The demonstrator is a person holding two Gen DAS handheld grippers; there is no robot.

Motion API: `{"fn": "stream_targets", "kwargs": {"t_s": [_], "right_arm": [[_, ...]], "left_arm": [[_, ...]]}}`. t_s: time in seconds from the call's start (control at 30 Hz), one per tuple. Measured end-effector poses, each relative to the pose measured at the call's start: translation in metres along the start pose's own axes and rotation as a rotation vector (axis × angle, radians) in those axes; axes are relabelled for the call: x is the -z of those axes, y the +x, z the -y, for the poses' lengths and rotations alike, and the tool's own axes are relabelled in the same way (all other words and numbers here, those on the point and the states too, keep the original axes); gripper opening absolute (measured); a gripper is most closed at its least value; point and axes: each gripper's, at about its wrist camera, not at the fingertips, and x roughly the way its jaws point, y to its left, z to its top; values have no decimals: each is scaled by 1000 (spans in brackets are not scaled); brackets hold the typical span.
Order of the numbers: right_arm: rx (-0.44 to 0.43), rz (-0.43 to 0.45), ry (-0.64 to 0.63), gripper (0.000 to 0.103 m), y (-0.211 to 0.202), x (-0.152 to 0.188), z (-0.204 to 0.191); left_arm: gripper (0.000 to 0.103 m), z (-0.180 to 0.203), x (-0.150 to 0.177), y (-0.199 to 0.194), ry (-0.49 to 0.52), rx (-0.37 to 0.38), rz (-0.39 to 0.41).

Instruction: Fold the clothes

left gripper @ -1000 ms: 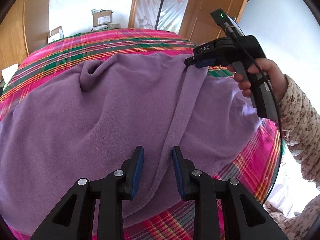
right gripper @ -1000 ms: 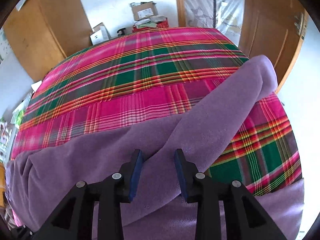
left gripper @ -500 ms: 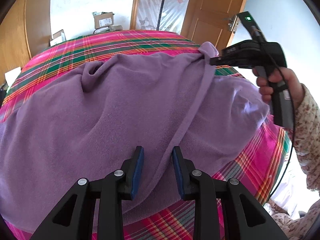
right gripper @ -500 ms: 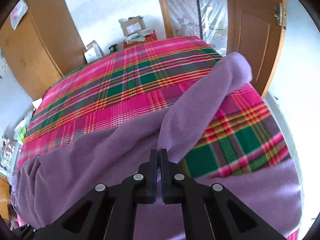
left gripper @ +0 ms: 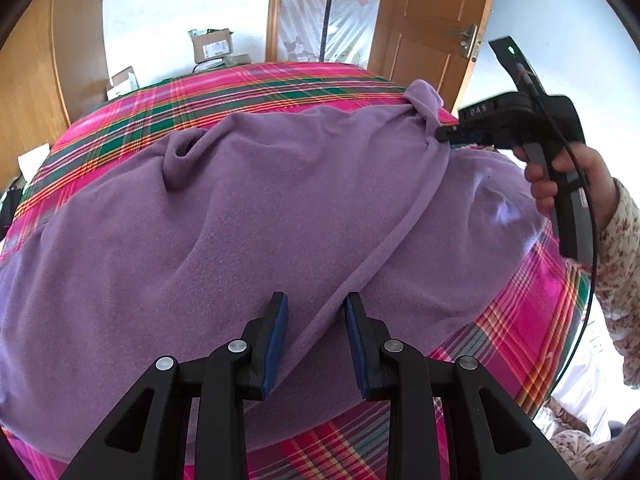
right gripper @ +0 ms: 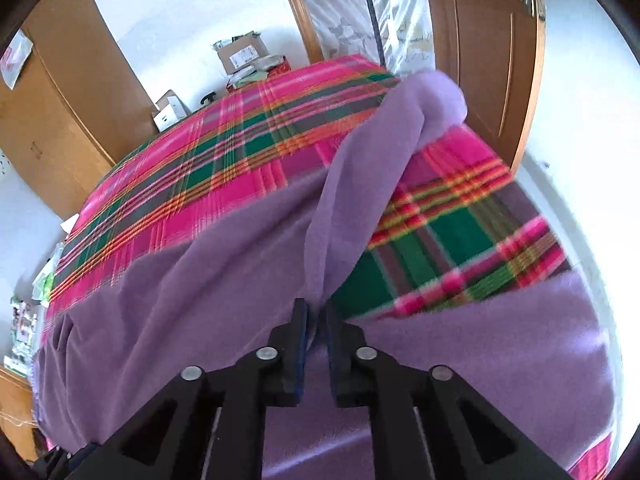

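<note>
Since the earlier pictures the right gripper point(right gripper: 316, 316) has been carried sideways toward the right edge of the bed point(left gripper: 248, 88), and the sleeve point(right gripper: 360, 200) of the purple garment point(left gripper: 224, 216) has been drawn out with it, so that its folded edge now runs straighter than before. The right gripper's jaws were wide, were brought fully together, and have just been opening a little again; a pinch of the sleeve's cloth is seen between the blue pads, which stand close together on it. In the left wrist view the same gripper point(left gripper: 440, 135) is seen at the far right corner of the garment, held by a hand point(left gripper: 568, 184) in a flowered sleeve point(left gripper: 620, 240).

The left gripper point(left gripper: 316, 324) has been kept where it was, its jaws apart over the near hem, with the folded edge passing between the pads untouched by them.

The garment is spread across the near half of the plaid-covered bed, its long axis lying from the left edge to the right edge. The sleeve is stretched diagonally from the near middle toward the far right corner, where its cuff end point(left gripper: 424, 96) is bunched. A wooden door point(left gripper: 428, 32) and cardboard boxes point(left gripper: 212, 44) are seen beyond the far edge.
</note>
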Motion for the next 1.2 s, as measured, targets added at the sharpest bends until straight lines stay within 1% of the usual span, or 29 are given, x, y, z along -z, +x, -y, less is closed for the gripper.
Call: {"fn": "stream_targets", "kwargs": {"t_s": [0.07,0.2,0.27,0.4,0.47,0.5,0.57,0.6,0.67,0.73,0.83,0.9,1.1,1.2], "right_arm": [[16,12,-3,21,0,-6,-1],[23,12,-18,23,8,-21,-6],[49,-2,-25,23,15,-24,-6],[34,-20,-8,22,24,-27,-1],[44,-7,-7,14,24,-27,0],[50,-3,-5,7,24,-27,0],[37,5,10,4,23,-26,1],[29,16,16,3,20,-25,2],[14,40,25,3,14,-25,4],[4,66,28,3,6,-25,3],[-9,106,23,3,-8,-23,2],[-19,135,18,3,-19,-21,2],[-11,236,-14,3,-53,-16,0],[-9,280,-27,3,-67,-14,-3]], "left_arm": [[30,0,0,1,0,0,0],[30,2,-2,1,5,-6,-2],[30,2,-3,2,11,-11,-4],[30,3,-3,2,20,-23,-7],[30,4,-5,3,24,-28,-10],[30,4,-5,3,29,-31,-12],[30,4,-5,2,33,-35,-10],[29,4,-5,2,37,-38,-8],[21,4,-4,3,53,-50,-1],[11,5,-4,3,65,-57,4],[5,6,-5,-1,73,-50,18],[3,5,-6,-5,63,-53,36],[3,6,-12,-31,49,-64,143],[3,6,-13,-40,48,-63,170]]}}
